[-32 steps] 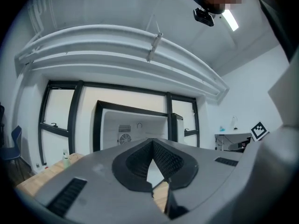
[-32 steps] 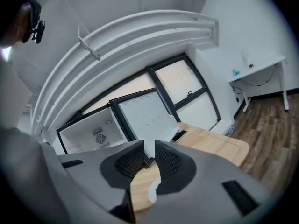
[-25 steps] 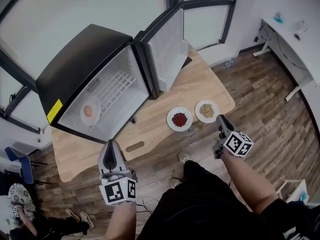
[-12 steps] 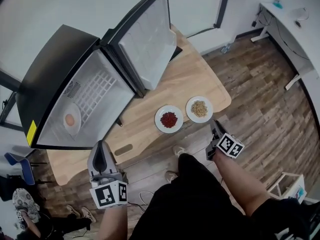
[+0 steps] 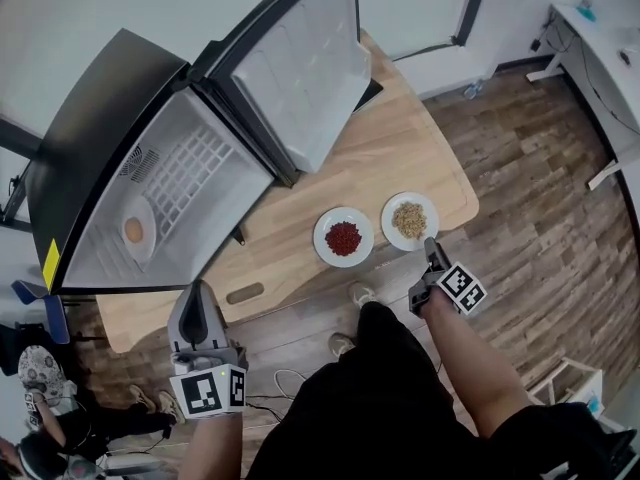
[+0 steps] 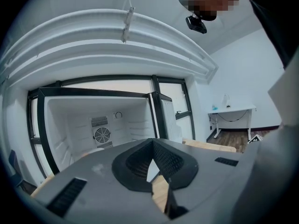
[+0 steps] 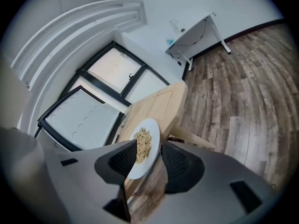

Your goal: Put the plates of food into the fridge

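Head view — red-food plate [image 5: 343, 237], grain plate [image 5: 409, 220] flat, adjacent.

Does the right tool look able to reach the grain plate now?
Likely yes: the right tool, jaws just opened and empty, is lined up on the grain plate at the table edge; nothing blocks the way.

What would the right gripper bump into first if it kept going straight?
Probably the plate of tan food: the right gripper points straight at it, and its jaws, which have just been opening, seem to have the plate's near rim between them.
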A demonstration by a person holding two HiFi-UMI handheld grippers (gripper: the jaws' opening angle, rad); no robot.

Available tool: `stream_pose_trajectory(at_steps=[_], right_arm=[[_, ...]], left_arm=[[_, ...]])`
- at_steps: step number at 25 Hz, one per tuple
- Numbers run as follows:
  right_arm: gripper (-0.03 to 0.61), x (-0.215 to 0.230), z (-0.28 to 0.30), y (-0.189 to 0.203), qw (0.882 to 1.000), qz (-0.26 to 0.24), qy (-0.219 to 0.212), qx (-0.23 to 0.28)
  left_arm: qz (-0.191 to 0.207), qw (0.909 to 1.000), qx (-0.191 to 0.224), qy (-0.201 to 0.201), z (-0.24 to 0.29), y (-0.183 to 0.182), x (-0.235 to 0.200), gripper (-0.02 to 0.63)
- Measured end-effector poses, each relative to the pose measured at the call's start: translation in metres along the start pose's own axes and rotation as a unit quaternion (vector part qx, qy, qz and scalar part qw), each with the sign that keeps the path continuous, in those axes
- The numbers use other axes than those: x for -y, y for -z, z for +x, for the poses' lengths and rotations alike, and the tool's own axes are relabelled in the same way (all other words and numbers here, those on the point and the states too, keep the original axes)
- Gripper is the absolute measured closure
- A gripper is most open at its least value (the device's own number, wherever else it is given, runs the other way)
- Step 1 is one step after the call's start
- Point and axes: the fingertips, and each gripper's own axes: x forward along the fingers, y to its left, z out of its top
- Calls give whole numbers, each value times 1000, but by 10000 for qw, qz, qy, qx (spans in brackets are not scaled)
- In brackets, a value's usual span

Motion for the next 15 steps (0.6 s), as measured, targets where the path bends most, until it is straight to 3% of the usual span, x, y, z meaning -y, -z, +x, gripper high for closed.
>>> stream_pose_trajectory(at_steps=[5, 7, 8, 15], right_arm=[[424, 7, 16, 2, 9962, 786, -373, 27], [506, 12, 19, 1, 9946, 973, -361, 52], [533, 12, 19, 1, 9946, 972, -351, 49], [548, -22, 5, -9, 9928, 831, -841, 198]], left_arm=[[84, 9999, -82, -38, 6, 0, 1, 609], [102, 9999, -90, -9, 8, -2, 3, 609], [108, 9999, -80, 2, 8, -3, 4, 609], [62, 10000, 64, -43, -2, -10, -5, 609]])
